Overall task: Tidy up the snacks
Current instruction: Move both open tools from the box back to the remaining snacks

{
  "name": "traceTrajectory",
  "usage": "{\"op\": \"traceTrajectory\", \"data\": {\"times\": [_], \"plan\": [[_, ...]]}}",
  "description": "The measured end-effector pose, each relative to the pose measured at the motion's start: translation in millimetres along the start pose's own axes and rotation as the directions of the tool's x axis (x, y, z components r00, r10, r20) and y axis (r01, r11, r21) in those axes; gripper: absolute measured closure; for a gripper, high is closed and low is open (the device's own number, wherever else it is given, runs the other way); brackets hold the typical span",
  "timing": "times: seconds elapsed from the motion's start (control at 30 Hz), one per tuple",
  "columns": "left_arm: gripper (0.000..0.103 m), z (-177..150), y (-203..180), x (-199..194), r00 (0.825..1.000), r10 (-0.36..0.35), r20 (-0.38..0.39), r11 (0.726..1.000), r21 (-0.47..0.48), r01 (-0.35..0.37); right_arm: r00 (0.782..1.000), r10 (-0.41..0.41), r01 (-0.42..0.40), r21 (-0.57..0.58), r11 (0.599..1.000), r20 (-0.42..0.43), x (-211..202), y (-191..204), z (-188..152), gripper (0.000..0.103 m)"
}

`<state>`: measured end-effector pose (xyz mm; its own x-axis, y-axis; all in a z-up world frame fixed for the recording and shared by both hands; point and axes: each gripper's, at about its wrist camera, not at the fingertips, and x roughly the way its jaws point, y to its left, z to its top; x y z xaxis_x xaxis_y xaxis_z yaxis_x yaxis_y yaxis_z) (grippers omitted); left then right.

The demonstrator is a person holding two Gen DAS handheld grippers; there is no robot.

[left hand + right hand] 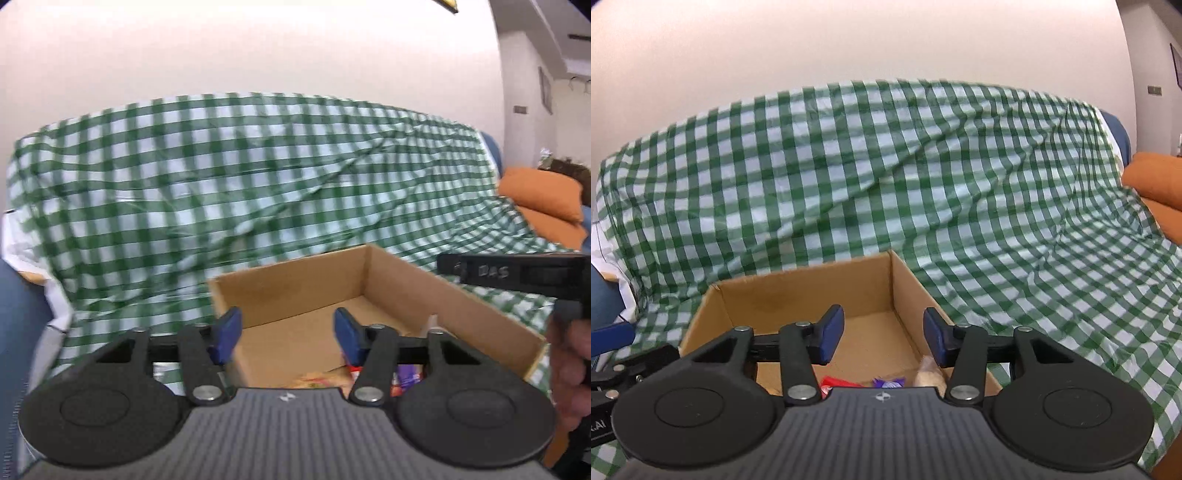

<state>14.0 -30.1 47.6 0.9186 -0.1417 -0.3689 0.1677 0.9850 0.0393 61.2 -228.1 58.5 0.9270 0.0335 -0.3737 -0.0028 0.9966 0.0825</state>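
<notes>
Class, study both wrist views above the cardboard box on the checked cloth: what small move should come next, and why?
Probably draw both hands back from the cardboard box toward whatever snack is next. The left gripper and right gripper stand open with nothing between the pads, and wrapped snacks already lie at the box's near end.

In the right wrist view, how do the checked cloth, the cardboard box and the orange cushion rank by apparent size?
1. checked cloth
2. cardboard box
3. orange cushion, though the picture edge cuts it off, so unsure.
</notes>
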Motion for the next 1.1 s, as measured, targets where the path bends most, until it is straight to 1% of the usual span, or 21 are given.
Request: {"op": "traceTrajectory", "data": {"times": [0.03, 0.07, 0.1, 0.17, 0.23, 0.3, 0.37, 0.47, 0.5, 0.53, 0.57, 0.6, 0.63, 0.67, 0.73, 0.83, 0.9, 0.97, 1.03, 1.07, 1.1], "plan": [[0.058, 1, 7, -1, 1.000, 0.008, -0.011, 1.000, -0.006, -0.008, 1.000, 0.009, -0.009, 0.001, 1.000, 0.009, -2, 4, 0, 0.053], [0.068, 4, 18, 0, 1.000, 0.018, -0.025, 1.000, -0.019, -0.019, 1.000, 0.018, -0.018, 0.002, 1.000, 0.016, -3, 8, 0, 0.053], [0.071, 7, 28, 2, 0.999, 0.035, -0.040, 0.999, -0.031, -0.036, 0.999, 0.032, -0.032, 0.005, 0.999, 0.018, -4, 13, 0, 0.054], [0.071, 18, 53, 9, 0.995, 0.085, -0.061, 0.994, -0.058, -0.088, 0.997, 0.068, -0.068, 0.005, 0.998, 0.021, -5, 22, 1, 0.058], [0.075, 31, 79, 21, 0.991, 0.112, -0.074, 0.990, -0.080, -0.118, 0.994, 0.107, -0.107, -0.022, 0.994, 0.025, -7, 34, 0, 0.067], [0.078, 44, 108, 35, 0.982, 0.161, -0.101, 0.981, -0.089, -0.170, 0.988, 0.151, -0.150, -0.042, 0.988, 0.027, -10, 44, -1, 0.079], [0.078, 50, 137, 46, 0.973, 0.203, -0.111, 0.971, -0.106, -0.215, 0.981, 0.193, -0.190, -0.074, 0.979, 0.036, -13, 53, -2, 0.082], [0.078, 36, 180, 50, 0.961, 0.254, -0.111, 0.954, -0.138, -0.268, 0.971, 0.237, -0.232, -0.127, 0.965, 0.032, -13, 67, -3, 0.082], [0.078, 24, 192, 50, 0.957, 0.263, -0.121, 0.947, -0.156, -0.280, 0.967, 0.255, -0.249, -0.142, 0.958, 0.026, -14, 71, -3, 0.082], [0.078, 9, 204, 52, 0.950, 0.268, -0.161, 0.939, -0.175, -0.294, 0.962, 0.271, -0.264, -0.159, 0.951, 0.021, -13, 76, -4, 0.082], [0.078, -5, 218, 59, 0.919, 0.276, -0.283, 0.924, -0.187, -0.335, 0.957, 0.288, -0.280, -0.178, 0.943, 0.020, -13, 81, -4, 0.081], [0.078, -14, 231, 68, 0.871, 0.297, -0.392, 0.895, -0.204, -0.397, 0.948, 0.316, -0.307, -0.200, 0.931, 0.016, -13, 88, -4, 0.081], [0.078, -21, 243, 72, 0.859, 0.280, -0.429, 0.876, -0.253, -0.412, 0.938, 0.346, -0.336, -0.218, 0.916, 0.008, -11, 95, -4, 0.081], [0.078, -25, 257, 74, 0.858, 0.241, -0.453, 0.858, -0.314, -0.407, 0.928, 0.373, -0.364, -0.228, 0.903, -0.005, -8, 102, -2, 0.081], [0.078, -26, 275, 74, 0.868, 0.214, -0.448, 0.823, -0.396, -0.407, 0.905, 0.421, -0.423, -0.218, 0.880, -0.056, -8, 124, -1, 0.081], [0.078, -25, 293, 74, 0.876, 0.211, -0.434, 0.786, -0.457, -0.416, 0.865, 0.482, -0.502, -0.193, 0.843, -0.143, -4, 169, 0, 0.081], [0.077, -28, 302, 77, 0.874, 0.189, -0.447, 0.770, -0.485, -0.415, 0.842, 0.496, -0.532, -0.170, 0.829, -0.212, 5, 204, -6, 0.081], [0.075, -33, 306, 82, 0.871, 0.167, -0.463, 0.762, -0.500, -0.412, 0.841, 0.476, -0.523, -0.161, 0.837, -0.258, 19, 236, -17, 0.081], [0.067, -37, 307, 84, 0.869, 0.144, -0.474, 0.769, -0.499, -0.399, 0.851, 0.439, -0.496, -0.167, 0.852, -0.289, 46, 257, -34, 0.080], [0.060, -40, 306, 87, 0.867, 0.132, -0.480, 0.781, -0.489, -0.389, 0.857, 0.415, -0.478, -0.168, 0.862, -0.305, 61, 261, -42, 0.077], [0.052, -42, 304, 92, 0.864, 0.131, -0.487, 0.792, -0.473, -0.386, 0.861, 0.392, -0.459, -0.166, 0.873, -0.324, 76, 264, -50, 0.069]]}}
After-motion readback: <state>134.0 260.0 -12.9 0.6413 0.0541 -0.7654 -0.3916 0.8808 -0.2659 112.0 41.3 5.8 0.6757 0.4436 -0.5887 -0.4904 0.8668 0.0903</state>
